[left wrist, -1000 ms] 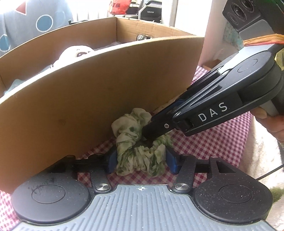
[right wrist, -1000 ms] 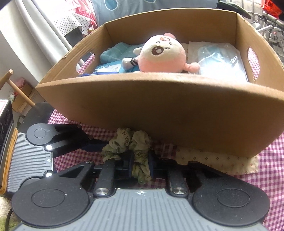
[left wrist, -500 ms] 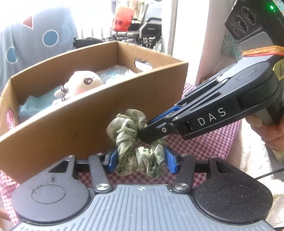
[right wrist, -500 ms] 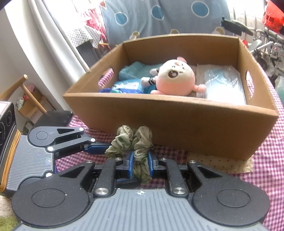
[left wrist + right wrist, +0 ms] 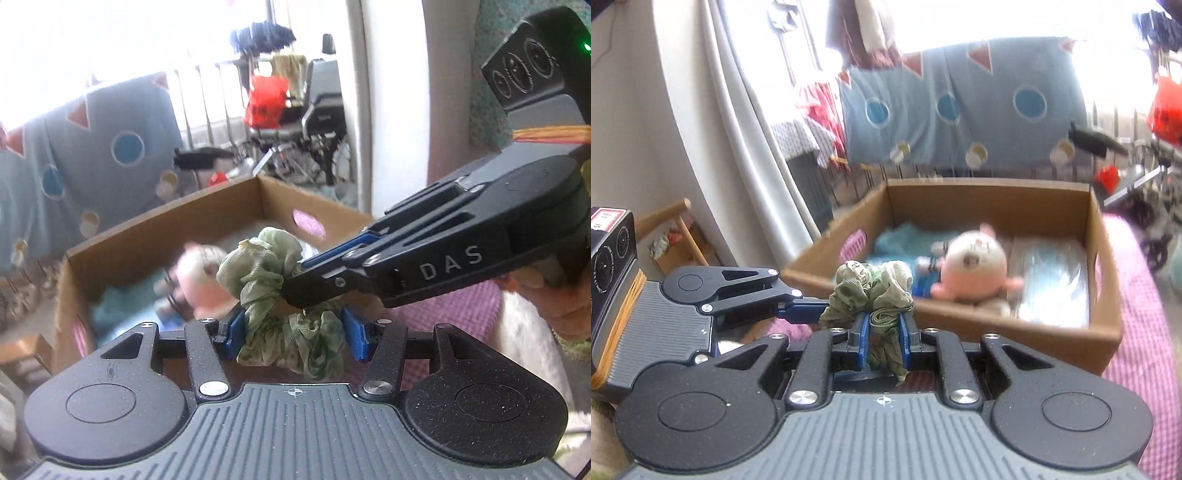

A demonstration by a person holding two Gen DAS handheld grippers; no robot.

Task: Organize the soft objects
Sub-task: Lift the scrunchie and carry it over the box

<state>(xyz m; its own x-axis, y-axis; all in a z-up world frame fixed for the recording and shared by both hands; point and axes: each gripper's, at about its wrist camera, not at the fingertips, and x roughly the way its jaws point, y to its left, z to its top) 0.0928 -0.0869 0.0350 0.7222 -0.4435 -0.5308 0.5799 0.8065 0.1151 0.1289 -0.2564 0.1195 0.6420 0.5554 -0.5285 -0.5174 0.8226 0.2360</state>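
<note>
Left wrist view: green scrunchie [image 5: 291, 317] held off the table between the half-spread fingers of the left gripper [image 5: 293, 334], near the cardboard box [image 5: 166, 229]. Right gripper [image 5: 295, 284] pinching its top. "DAS" readable on that gripper. Not yet boxed.

Right wrist view: narrow fingers [image 5: 862, 339] clamped on the scrunchie [image 5: 871, 291]. Pink plush [image 5: 975, 269] already inside the box [image 5: 1015, 332]. Drop remaining. Far-left sticker illegible.

Left gripper [image 5: 293, 334] pads part-spread, clamped on green scrunchie [image 5: 291, 339]. Right gripper [image 5: 882, 345] narrow, pinching same scrunchie, reaching in from the right in left view. Person's hand [image 5: 565, 310] gripping right handle.
</note>
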